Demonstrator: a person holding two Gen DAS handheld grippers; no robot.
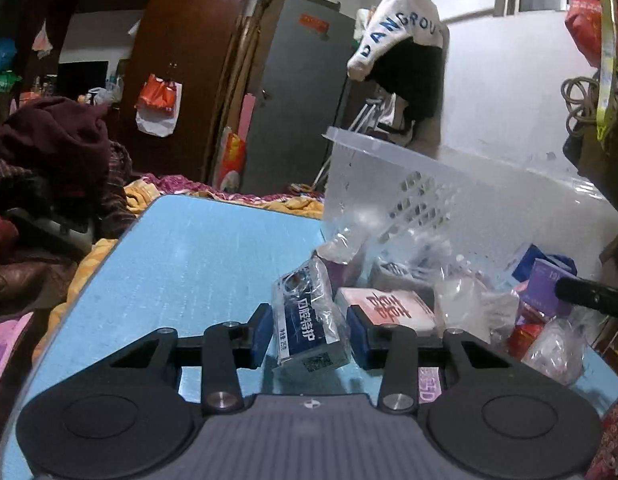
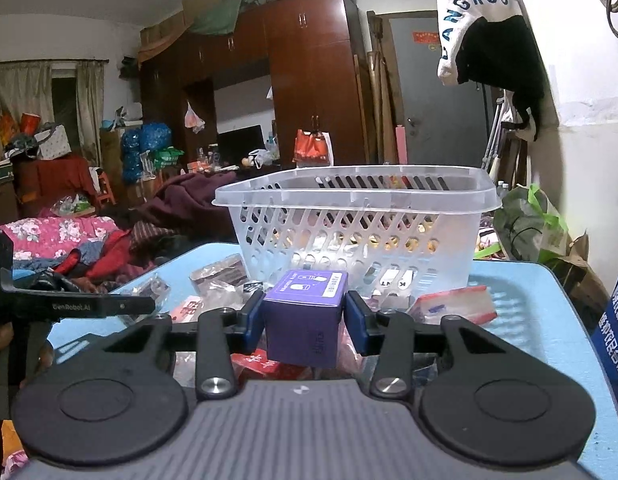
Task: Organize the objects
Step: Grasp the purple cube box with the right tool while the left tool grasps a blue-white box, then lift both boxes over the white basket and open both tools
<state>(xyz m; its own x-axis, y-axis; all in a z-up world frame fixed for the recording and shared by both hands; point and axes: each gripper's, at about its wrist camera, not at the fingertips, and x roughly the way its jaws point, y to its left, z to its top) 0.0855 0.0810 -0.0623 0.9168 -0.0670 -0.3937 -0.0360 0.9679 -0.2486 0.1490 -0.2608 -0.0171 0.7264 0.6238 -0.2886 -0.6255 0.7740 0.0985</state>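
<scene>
My left gripper (image 1: 309, 338): fingers part-way closed, blue pads (image 1: 260, 336) pinching a blue-and-white packet in clear wrap (image 1: 309, 320). The packet sits tilted between the pads, its lower end hanging above the table, not resting on it.

My right gripper (image 2: 305, 320): fingers closed to about the same width, pads (image 2: 356, 316) pressed against both sides of a purple box (image 2: 305, 320). The box is upright, label face up, lifted clear of the items under it.

Surface: light blue table (image 1: 181, 264). A clear plastic basket (image 2: 349, 216) with slotted walls stands on it at the far side, directly beyond the purple box in the right wrist view and to the right of the packet in the left wrist view. I cannot tell what it contains. In front of the basket lies a loose pile: a pink-and-white pack with red characters (image 1: 389, 308), clear plastic bags (image 1: 461, 300), a red-edged pouch (image 2: 453, 304), other purple boxes (image 1: 545, 280). The left half of the table in the left wrist view is bare.

Room: dark wooden wardrobe (image 2: 309, 80), grey door (image 1: 297, 100), a white bag with blue lettering (image 2: 469, 4) hanging by the wall, heaped bedding and clothes (image 2: 69, 240) left of the table. A black gripper arm (image 2: 69, 304) shows at the left edge of the right wrist view.
</scene>
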